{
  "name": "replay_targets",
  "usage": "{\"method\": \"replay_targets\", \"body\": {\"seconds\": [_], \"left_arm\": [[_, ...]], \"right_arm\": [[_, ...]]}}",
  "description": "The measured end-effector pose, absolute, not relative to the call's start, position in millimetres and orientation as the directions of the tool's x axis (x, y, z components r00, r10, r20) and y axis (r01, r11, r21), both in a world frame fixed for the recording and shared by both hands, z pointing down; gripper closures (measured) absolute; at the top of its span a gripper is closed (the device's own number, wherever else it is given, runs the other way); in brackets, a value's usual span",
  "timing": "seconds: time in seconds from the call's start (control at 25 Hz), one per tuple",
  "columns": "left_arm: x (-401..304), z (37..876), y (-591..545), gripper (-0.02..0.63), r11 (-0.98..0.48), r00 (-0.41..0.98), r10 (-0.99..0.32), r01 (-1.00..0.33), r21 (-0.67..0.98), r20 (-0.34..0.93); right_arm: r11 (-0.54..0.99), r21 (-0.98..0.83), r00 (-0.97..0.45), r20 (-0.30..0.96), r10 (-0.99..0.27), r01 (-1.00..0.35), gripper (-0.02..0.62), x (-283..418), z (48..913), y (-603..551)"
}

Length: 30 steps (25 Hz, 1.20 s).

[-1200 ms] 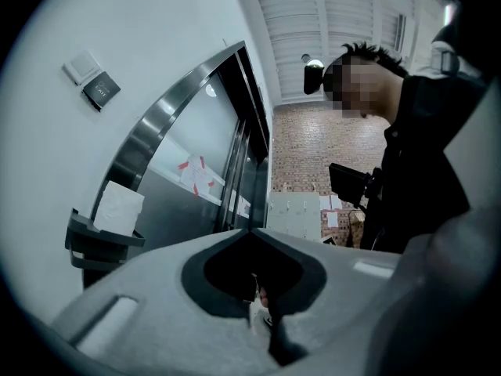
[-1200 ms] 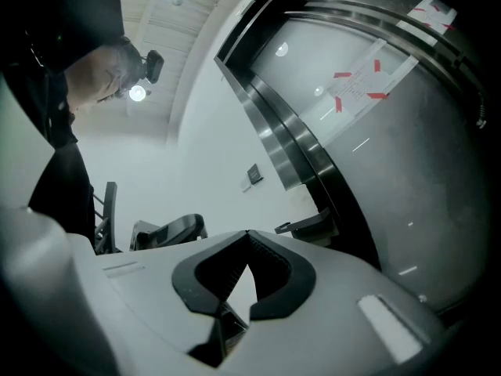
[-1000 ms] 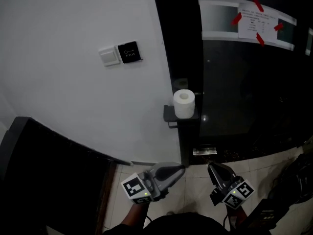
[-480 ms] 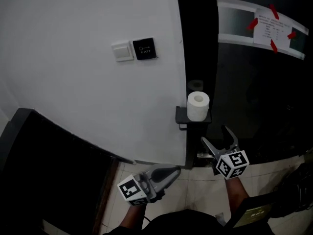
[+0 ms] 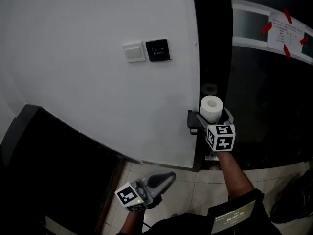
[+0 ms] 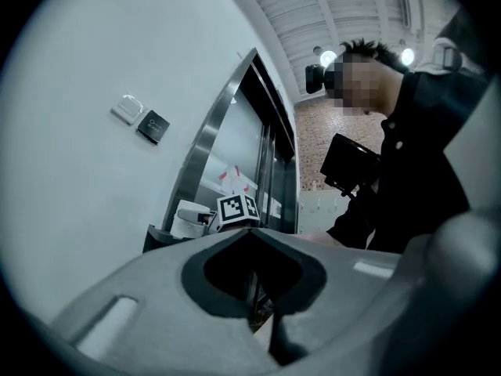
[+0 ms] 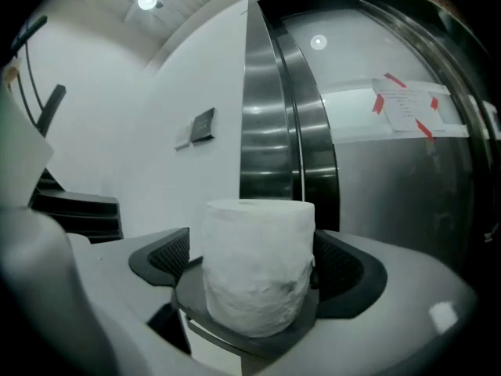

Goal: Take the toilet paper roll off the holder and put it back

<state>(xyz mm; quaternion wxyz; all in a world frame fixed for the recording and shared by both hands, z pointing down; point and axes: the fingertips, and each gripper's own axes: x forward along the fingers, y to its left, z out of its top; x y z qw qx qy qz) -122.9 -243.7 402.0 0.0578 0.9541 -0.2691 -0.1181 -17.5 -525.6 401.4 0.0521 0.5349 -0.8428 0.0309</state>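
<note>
Now outstretched and level, the right claw has just opened, jaws astride the roll.

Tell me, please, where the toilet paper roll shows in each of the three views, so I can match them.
Head view: toilet paper roll right of centre, on the holder.
Left gripper view: toilet paper roll small, low, left of centre.
Right gripper view: toilet paper roll bottom centre, upright, large.
Shared landmark: black exit switch on the white wall.
</note>
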Motion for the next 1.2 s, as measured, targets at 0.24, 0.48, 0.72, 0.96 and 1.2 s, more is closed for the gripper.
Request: {"method": "replay_targets", "body": {"seconds": [0.24,0.48,0.72,0.96,1.2], "left_arm": [[-137,401,-245,0.606,-0.834,0.814,-0.550,-0.524,0.173,-0.187],[-137,401,-243,0.606,-0.834,0.816,-0.549,-0.521,0.181,-0.179],[-132,397,-233,0.606,-0.839,0.818,-0.543,-0.517,0.170,-0.190],[-115,378,-215,0.606,-0.864,0.834,-0.504,-0.487,0.129,-0.225],[-103,383,-207,0.606,-0.881,0.856,-0.472,-0.449,0.151,-0.209]], "right_arm": [[0.316,0.064,-0.298,0.199,-0.933,-0.946,0.117,-14,411,-540],[0.313,0.064,-0.290,0.240,-0.927,-0.948,0.133,-14,413,-545],[0.353,0.057,-0.327,0.260,-0.909,-0.934,0.153,-12,417,-543],[0.396,-0.079,-0.403,0.144,-0.904,-0.915,0.156,-5,401,-532],[0.488,-0.226,-0.498,-0.012,-0.867,-0.843,0.156,10,363,-475]]}}
